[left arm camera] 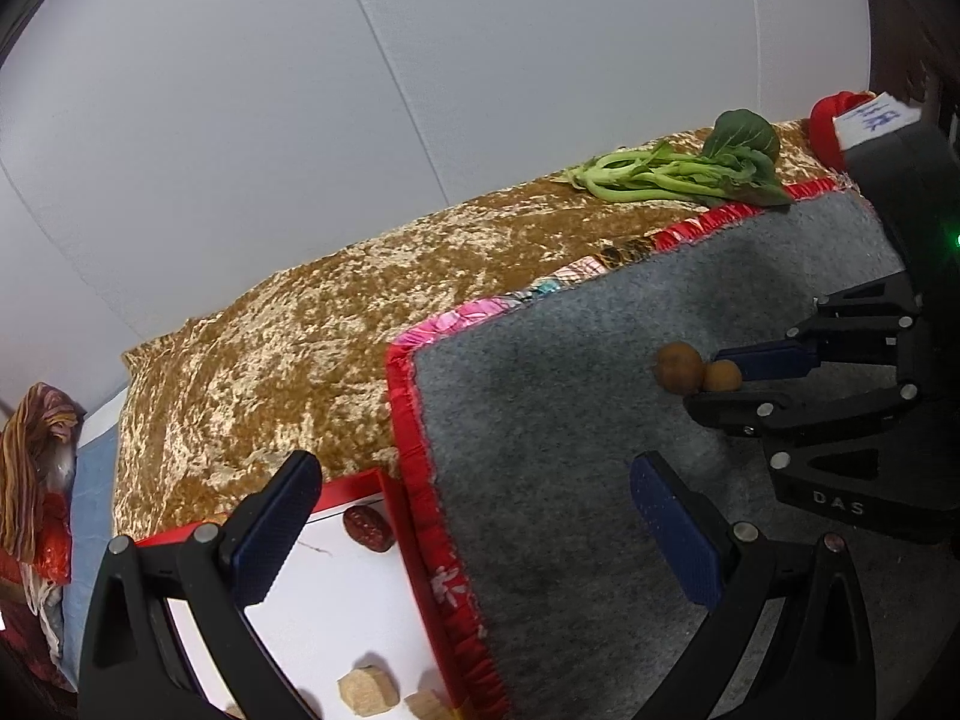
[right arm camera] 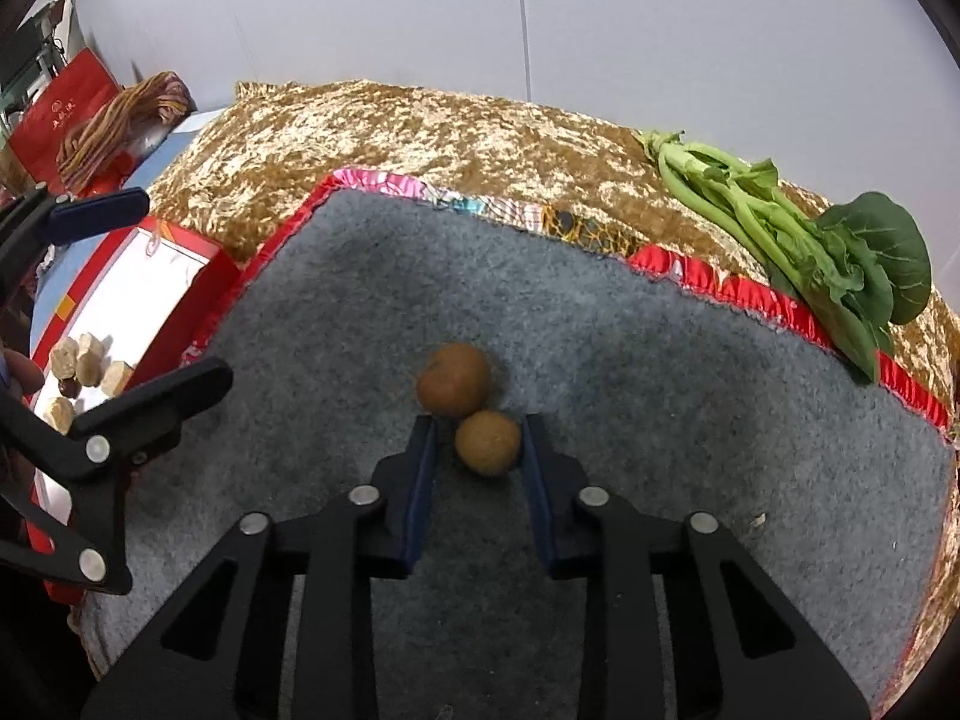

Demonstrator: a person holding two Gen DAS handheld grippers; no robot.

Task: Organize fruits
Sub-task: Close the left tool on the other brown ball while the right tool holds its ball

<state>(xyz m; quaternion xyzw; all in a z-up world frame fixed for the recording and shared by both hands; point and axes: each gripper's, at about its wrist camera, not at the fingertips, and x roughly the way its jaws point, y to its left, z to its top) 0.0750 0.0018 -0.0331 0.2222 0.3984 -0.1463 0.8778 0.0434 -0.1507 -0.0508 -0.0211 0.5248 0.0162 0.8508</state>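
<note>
1. The right hand-held gripper [right arm camera: 477, 450] points steeply down at the grey mat [right arm camera: 660, 396]. Its blue pads sit on either side of the smaller brown fruit [right arm camera: 487, 441], with the right pad against the fruit's side and the left pad at most a sliver away, so I read it as pinching the fruit.
2. The larger brown fruit [right arm camera: 453, 380] lies on the mat just beyond the smaller one, touching it and slightly left of the gripper's line. Neither round fruit has a marked long axis, so the pinch depends on centring rather than on wrist angle.
3. Judging by the contact between the two fruits, a lift calls for a straight rise; a sideways drag could roll the larger one away.
4. The left hand-held gripper [left arm camera: 468, 522] has its fingers spread wide with nothing between them. It hangs over the edge where the mat meets the red-rimmed white tray [left arm camera: 336, 600], well away from both fruits, so the right hand is clearly nearer.
5. The tray lies to the left of the mat and holds a dark red date [left arm camera: 368, 528] and several tan blocks [left arm camera: 367, 691]. It looks like the probable place for sorted fruit.
6. A bunch of leafy greens [right arm camera: 798, 246] rests on the gold cloth [right arm camera: 420, 132] beyond the mat's far right edge, apart from both grippers.
</note>
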